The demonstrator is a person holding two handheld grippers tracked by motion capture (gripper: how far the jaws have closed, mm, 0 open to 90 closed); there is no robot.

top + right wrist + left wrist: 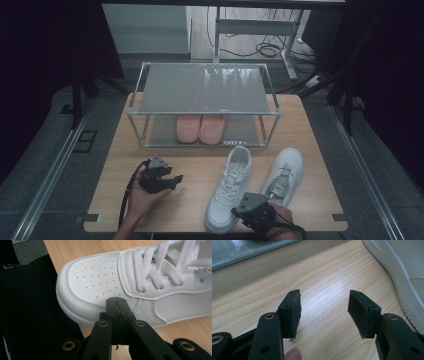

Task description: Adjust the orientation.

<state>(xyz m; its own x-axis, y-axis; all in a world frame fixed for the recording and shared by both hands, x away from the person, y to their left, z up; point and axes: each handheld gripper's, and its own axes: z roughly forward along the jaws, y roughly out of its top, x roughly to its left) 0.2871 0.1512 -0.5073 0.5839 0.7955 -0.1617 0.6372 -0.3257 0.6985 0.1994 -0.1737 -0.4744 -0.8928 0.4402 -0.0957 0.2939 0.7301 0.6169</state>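
At the near edge of the wooden bench [300,125], the right tongs [116,300] sit pressed together with nothing between them, their tip just at the side of the toe of the left white sneaker [229,187], which lies with its toe toward the person and its heel pointing at the rack. Just beside it, angled a little away, lies the second white sneaker [285,175] (a label shows inside it). To the left, a hand holds the left tongs [175,181] low over bare wood, spread wide and empty, aimed toward the sneakers. Farther back stands a two-tier metal shoe rack [202,90], and a pair of pink slippers [200,128] rests side by side on its lower shelf
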